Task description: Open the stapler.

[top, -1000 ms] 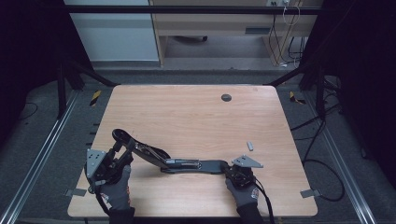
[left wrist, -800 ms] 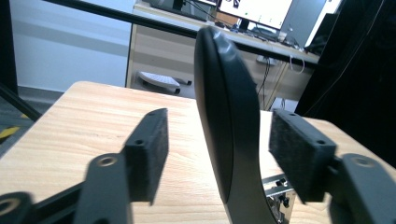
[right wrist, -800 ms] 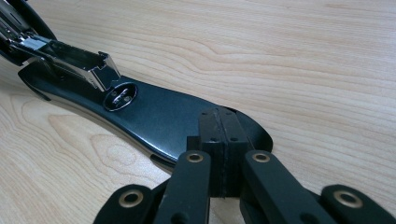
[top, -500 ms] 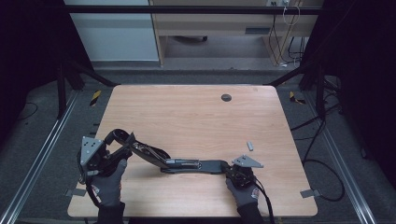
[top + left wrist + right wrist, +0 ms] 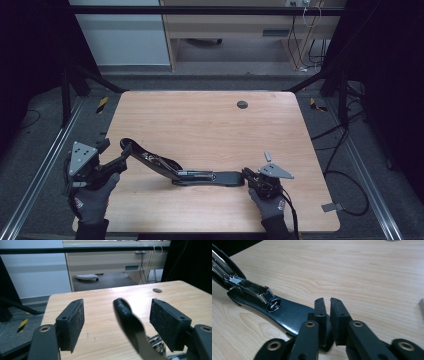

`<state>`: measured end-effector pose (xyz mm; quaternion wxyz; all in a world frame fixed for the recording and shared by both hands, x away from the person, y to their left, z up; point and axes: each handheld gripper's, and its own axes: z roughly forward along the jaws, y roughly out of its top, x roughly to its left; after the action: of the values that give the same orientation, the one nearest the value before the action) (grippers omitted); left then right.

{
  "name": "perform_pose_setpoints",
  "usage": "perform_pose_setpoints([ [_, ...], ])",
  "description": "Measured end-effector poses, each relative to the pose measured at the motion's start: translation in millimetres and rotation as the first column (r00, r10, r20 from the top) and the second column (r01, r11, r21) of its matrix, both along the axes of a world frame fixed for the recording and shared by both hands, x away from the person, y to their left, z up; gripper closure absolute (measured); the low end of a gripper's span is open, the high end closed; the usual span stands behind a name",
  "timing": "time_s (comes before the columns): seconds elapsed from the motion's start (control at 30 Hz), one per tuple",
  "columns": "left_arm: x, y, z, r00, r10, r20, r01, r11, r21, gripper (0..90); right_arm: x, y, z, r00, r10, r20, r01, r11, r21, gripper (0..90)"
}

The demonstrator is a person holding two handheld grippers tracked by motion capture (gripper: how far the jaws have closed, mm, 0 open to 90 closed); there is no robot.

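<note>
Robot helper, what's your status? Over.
Left gripper: jaws just opened, stapler arm loose between. Right gripper: jaws just opening at stapler base, tips empty. Nothing blocking.

Glossy black stapler (image 5: 190,174) with shiny metal channel, on smooth wood-grain table (image 5: 210,125).

The place looks like a lab set up for recording. A bare wooden counter (image 5: 210,130) stands alone on grey carpet (image 5: 45,115), fenced by black frame struts (image 5: 80,75) and metal rails (image 5: 40,170) along both sides. Dark curtains (image 5: 385,60) close off the left and right. Yellow-and-black hazard tape (image 5: 102,104) marks the floor. At the far side stand a pale cabinet (image 5: 120,35) and a wooden desk (image 5: 235,25), with loose cables (image 5: 312,20) hanging at its right.
</note>
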<state>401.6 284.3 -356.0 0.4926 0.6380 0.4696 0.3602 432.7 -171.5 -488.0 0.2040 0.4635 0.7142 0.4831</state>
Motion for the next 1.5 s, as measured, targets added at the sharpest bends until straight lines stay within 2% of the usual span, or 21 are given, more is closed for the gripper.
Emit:
perform_pose_setpoints([
  [0.1, -7.2, 6.2, -2.8, 1.0, -0.003, 0.0, 0.003, 1.0, 0.0, 27.0, 0.6, -8.4, 7.2, 1.0, -0.001, 0.003, 0.001, 1.0, -0.001, 77.8],
  [0.33, -20.2, 17.4, -14.1, 0.9998, -0.002, -0.019, 0.002, 0.9997, 0.026, 26.1, 3.8, -31.9, 20.8, 0.9987, -0.051, 0.003, 0.051, 0.9986, -0.012, 76.0],
  [0.57, -25.2, 18.6, -36.6, 0.9974, -0.008, -0.071, 0.012, 0.9981, 0.06, 25.7, 7.4, -44.0, 24.5, 0.9968, -0.079, -0.005, 0.079, 0.9964, -0.029, 75.7],
  [0.67, -22.8, 16.8, -48.0, 0.9951, -0.008, -0.099, 0.016, 0.997, 0.076, 25.7, 9.3, -47.3, 22.9, 0.9964, -0.084, -0.012, 0.083, 0.9959, -0.036, 75.2],
  [0.77, -16.6, 14.0, -62.5, 0.9901, -0.004, -0.14, 0.018, 0.9953, 0.096, 26.0, 11.6, -49.8, 21.9, 0.996, -0.087, -0.019, 0.087, 0.9952, -0.046, 75.1],
  [0.9, -10.1, 12.9, -75.8, 0.9848, 0.007, -0.174, 0.012, 0.9939, 0.109, 27.2, 15.8, -54.9, 24.4, 0.995, -0.093, -0.036, 0.09, 0.9939, -0.064, 74.3],
  [1.03, -4.1, 11.8, -91.3, 0.9777, 0.015, -0.209, 0.007, 0.9946, 0.103, 28.5, 21.0, -61.7, 30.3, 0.9937, -0.103, -0.046, 0.098, 0.9917, -0.083, 72.9],
  [1.2, 3.2, 7.2, -108.5, 0.9665, 0.021, -0.256, 0.013, 0.9912, 0.132, 30.5, 28.9, -69.3, 34.5, 0.9904, -0.122, -0.066, 0.114, 0.9874, -0.11, 71.5],
  [1.27, 4.1, 6.5, -112.0, 0.9664, 0.03, -0.256, 0.008, 0.9892, 0.147, 31.7, 33.4, -72.4, 35.6, 0.9882, -0.133, -0.075, 0.125, 0.9861, -0.11, 70.7],
  [1.5, 4.5, 10.3, -118.2, 0.9656, 0.049, -0.255, -0.012, 0.9894, 0.145, 36.0, 51.6, -73.8, 40.9, 0.9842, -0.147, -0.099, 0.131, 0.9792, -0.155, 70.0],
])
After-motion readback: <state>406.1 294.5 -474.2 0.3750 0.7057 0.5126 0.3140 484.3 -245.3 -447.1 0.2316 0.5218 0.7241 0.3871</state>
